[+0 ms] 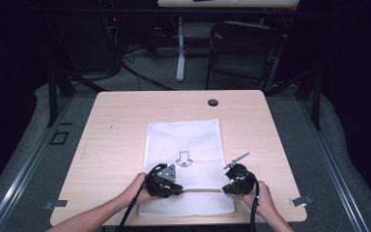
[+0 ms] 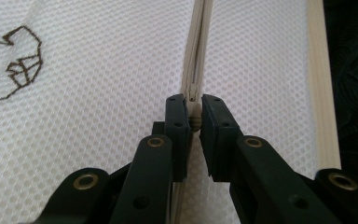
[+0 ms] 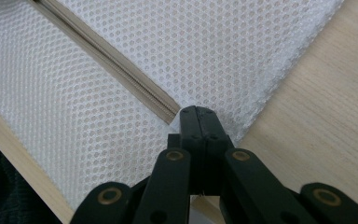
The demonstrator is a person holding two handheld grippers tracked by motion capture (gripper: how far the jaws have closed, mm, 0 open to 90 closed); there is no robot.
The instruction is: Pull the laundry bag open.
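A white mesh bag [image 1: 183, 140] lies flat on the wooden table [image 1: 121, 125], with a small arrow print [image 1: 184, 158] at its middle. A beige zipper [image 1: 200, 191] runs across its near end. My left gripper [image 1: 178, 189] is at the zipper's left part. In the left gripper view it [image 2: 194, 109] is shut on the zipper pull [image 2: 195, 120], and the zipper [image 2: 196, 56] stretches away ahead. My right gripper [image 1: 225, 189] is at the zipper's right end. In the right gripper view it [image 3: 196, 112] is shut on the bag's mesh [image 3: 214, 46] where the zipper [image 3: 112, 60] ends.
A round cable hole [image 1: 213, 102] sits near the table's far edge. Metal clips [image 1: 55, 204] [image 1: 301, 200] stand at the near corners. Behind the table are a folding chair [image 1: 244, 48] and a white desk leg [image 1: 180, 48]. Bare wood [image 3: 317, 116] flanks the bag.
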